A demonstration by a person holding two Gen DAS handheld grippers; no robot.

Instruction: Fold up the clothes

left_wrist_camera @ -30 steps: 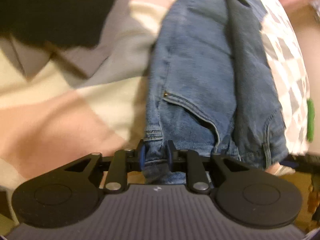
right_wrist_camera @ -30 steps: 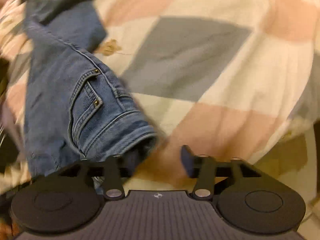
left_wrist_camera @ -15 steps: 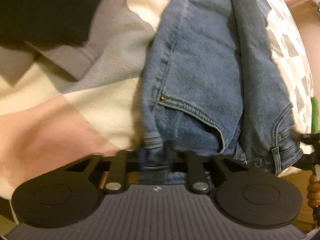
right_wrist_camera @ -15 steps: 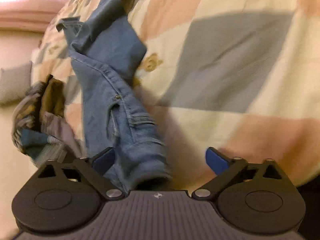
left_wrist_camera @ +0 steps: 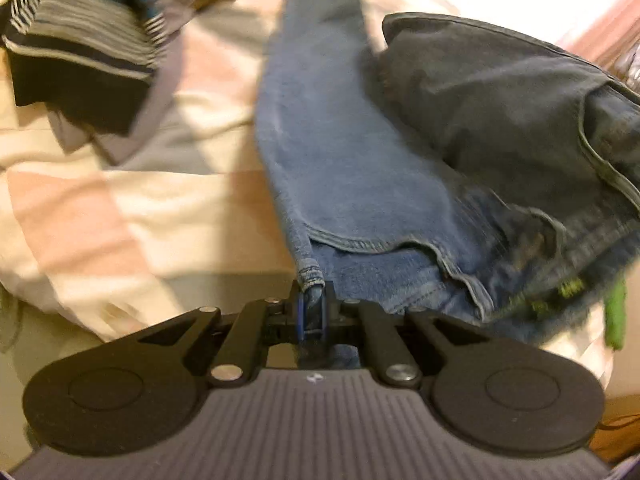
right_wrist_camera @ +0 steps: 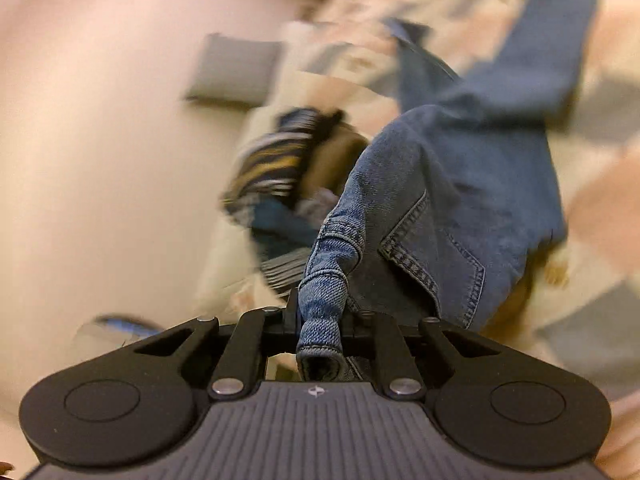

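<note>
Checked pink, cream and grey bedspread (left_wrist_camera: 132, 216) carries the blue denim jeans (left_wrist_camera: 352, 160), lifted near its front edge. Left gripper (left_wrist_camera: 312, 312) pinches one waistband corner; right gripper (right_wrist_camera: 320, 320), jaws closing, clamps the other. Raise both evenly, keeping the waistband taut.

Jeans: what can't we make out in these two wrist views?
- Jeans legs: left wrist view, cut off at the top edge.
- Striped clothes pile: right wrist view, motion-blurred, items indistinguishable.
- Green label: left wrist view, blurred, unreadable.
</note>
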